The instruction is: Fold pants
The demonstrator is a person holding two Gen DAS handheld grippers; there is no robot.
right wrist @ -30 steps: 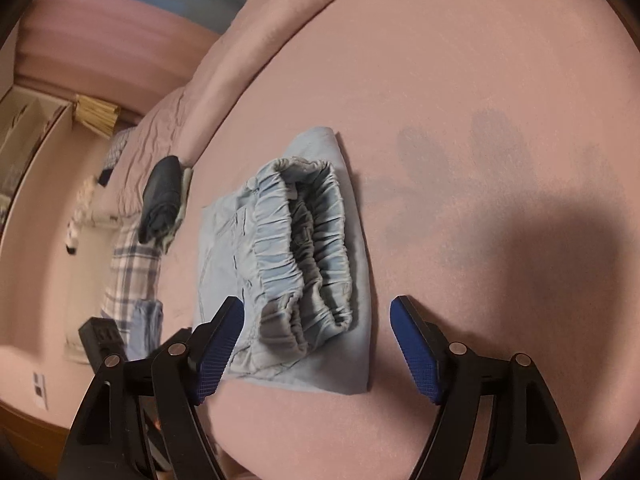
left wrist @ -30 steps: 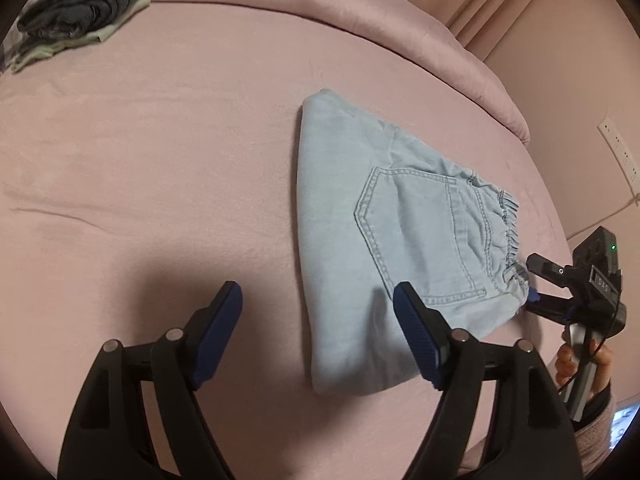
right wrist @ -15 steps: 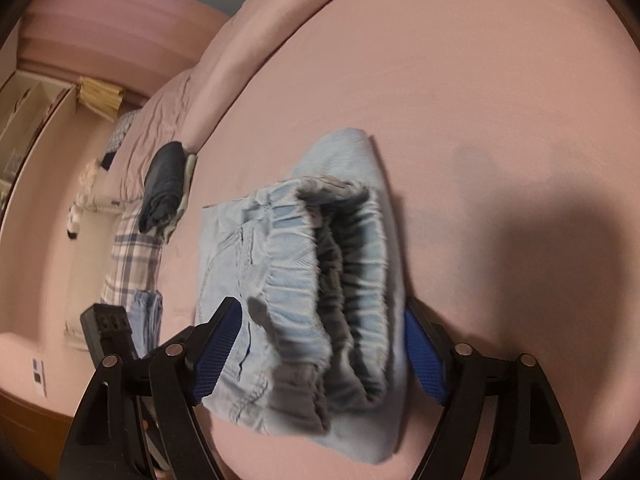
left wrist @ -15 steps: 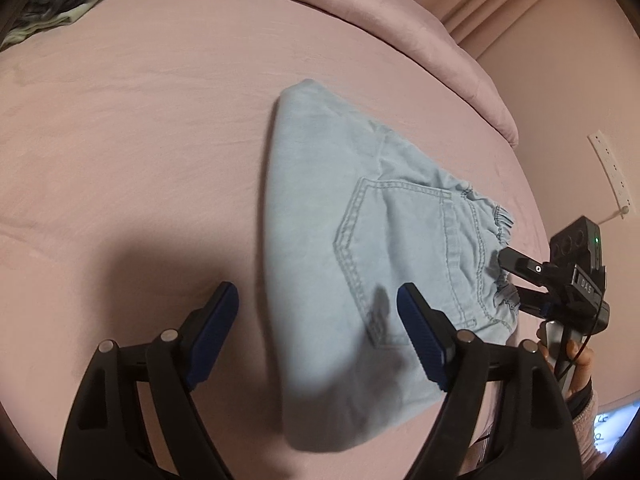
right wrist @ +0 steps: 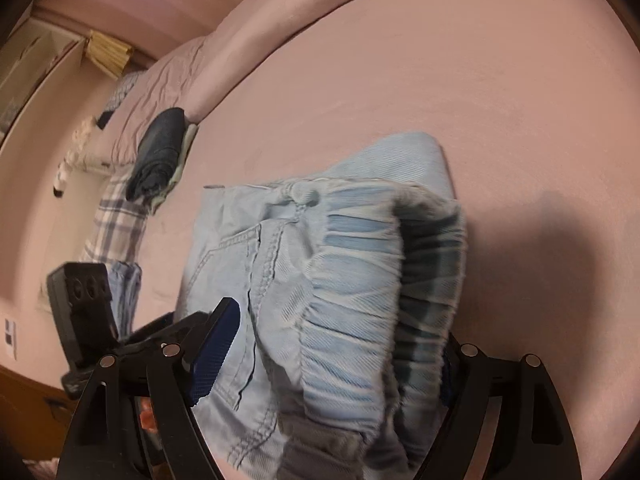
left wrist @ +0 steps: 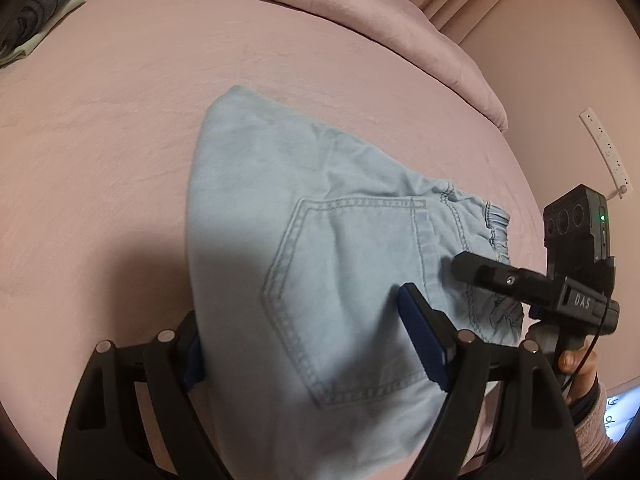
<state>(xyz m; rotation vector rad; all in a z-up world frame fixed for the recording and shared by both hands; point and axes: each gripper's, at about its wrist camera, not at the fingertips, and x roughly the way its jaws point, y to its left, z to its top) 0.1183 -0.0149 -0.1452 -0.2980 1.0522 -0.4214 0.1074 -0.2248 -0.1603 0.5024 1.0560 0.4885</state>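
Note:
Folded light-blue denim pants (left wrist: 320, 240) lie on the pink bed (left wrist: 120, 120), back pocket up. My left gripper (left wrist: 298, 308) straddles their near folded edge, open: the left pad is hidden behind the fabric and the right fingertip (left wrist: 416, 320) rests over the pocket. In the right wrist view the gathered elastic waistband (right wrist: 352, 280) fills the gap of my right gripper (right wrist: 340, 320). Its jaws are opening, with one fingertip (right wrist: 218, 340) clear of the denim and the other hidden behind the waistband. The right gripper's finger (left wrist: 492, 274) also shows at the waistband end.
A dark folded garment stack (right wrist: 160, 152) sits at the bed's far side beside a plaid cloth (right wrist: 116, 216). A rolled pink duvet (left wrist: 360, 12) runs along the back. A white power strip (left wrist: 604, 152) hangs on the wall past the bed's edge.
Both grippers have closed in on the pants from opposite ends. The folded edge and the waistband, earlier ahead of the fingertips, now lie between them.

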